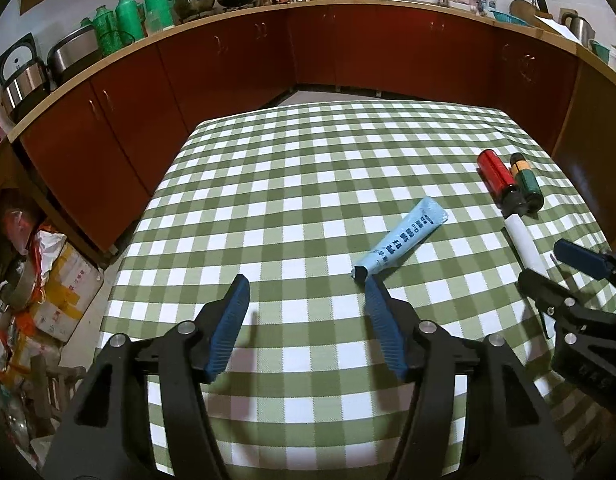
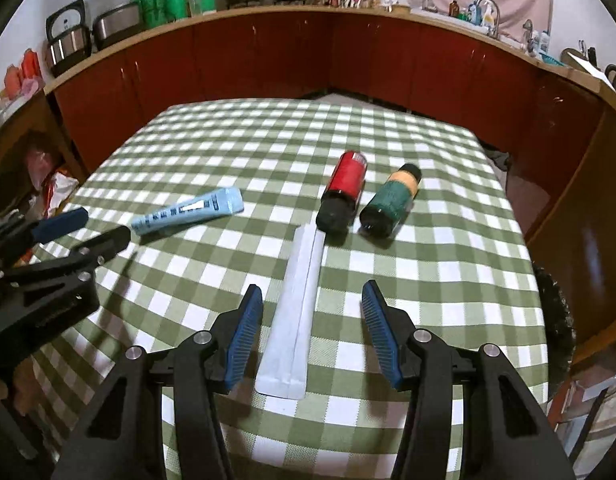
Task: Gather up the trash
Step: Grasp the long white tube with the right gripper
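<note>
My right gripper [image 2: 312, 320] is spread wide and holds nothing. The white wrapper [image 2: 293, 320] lies flat between its fingers, long axis running away from me toward the far red bottle [image 2: 345, 186] and green bottle [image 2: 392, 200]. My left gripper [image 1: 305, 312], also wide and empty, has the blue tube [image 1: 400, 246] just ahead to the right.

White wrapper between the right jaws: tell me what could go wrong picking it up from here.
The white wrapper lies flat on the checked tablecloth, so the open right gripper may pinch cloth or slide over it. Its far end touches the red bottle, which lies on its side next to the green bottle; dragging the wrapper could set them rolling.
</note>
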Tool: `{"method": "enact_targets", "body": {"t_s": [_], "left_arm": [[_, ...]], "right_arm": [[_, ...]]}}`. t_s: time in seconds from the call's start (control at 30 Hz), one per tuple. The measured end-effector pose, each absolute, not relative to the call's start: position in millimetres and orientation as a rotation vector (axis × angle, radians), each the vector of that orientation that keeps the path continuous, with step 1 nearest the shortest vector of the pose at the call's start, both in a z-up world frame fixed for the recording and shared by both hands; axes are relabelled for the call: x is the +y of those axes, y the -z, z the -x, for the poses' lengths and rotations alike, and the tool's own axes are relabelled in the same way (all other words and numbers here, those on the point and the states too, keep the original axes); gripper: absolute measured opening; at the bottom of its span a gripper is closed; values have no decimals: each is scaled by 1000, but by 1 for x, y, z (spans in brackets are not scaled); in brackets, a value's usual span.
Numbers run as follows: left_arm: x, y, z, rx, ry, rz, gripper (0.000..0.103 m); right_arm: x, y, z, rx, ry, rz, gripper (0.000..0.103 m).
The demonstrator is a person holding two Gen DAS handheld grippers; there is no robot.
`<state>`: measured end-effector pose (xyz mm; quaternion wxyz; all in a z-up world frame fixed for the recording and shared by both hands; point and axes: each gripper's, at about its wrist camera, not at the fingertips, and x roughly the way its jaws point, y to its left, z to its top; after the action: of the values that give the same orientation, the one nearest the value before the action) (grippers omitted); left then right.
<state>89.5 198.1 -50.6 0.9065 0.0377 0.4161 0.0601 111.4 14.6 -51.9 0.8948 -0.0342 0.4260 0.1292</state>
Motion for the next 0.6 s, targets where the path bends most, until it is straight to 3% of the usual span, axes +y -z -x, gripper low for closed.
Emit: {"method": "enact_targets", "body": {"t_s": [0.3, 0.6], "left_arm": [[187, 49, -94, 852, -78, -85, 60], [168, 49, -103, 851, -53, -116, 64]], "right_arm": [[11, 52, -104, 883, -299, 33, 22], [-12, 51, -103, 873, -261, 10, 19]]}}
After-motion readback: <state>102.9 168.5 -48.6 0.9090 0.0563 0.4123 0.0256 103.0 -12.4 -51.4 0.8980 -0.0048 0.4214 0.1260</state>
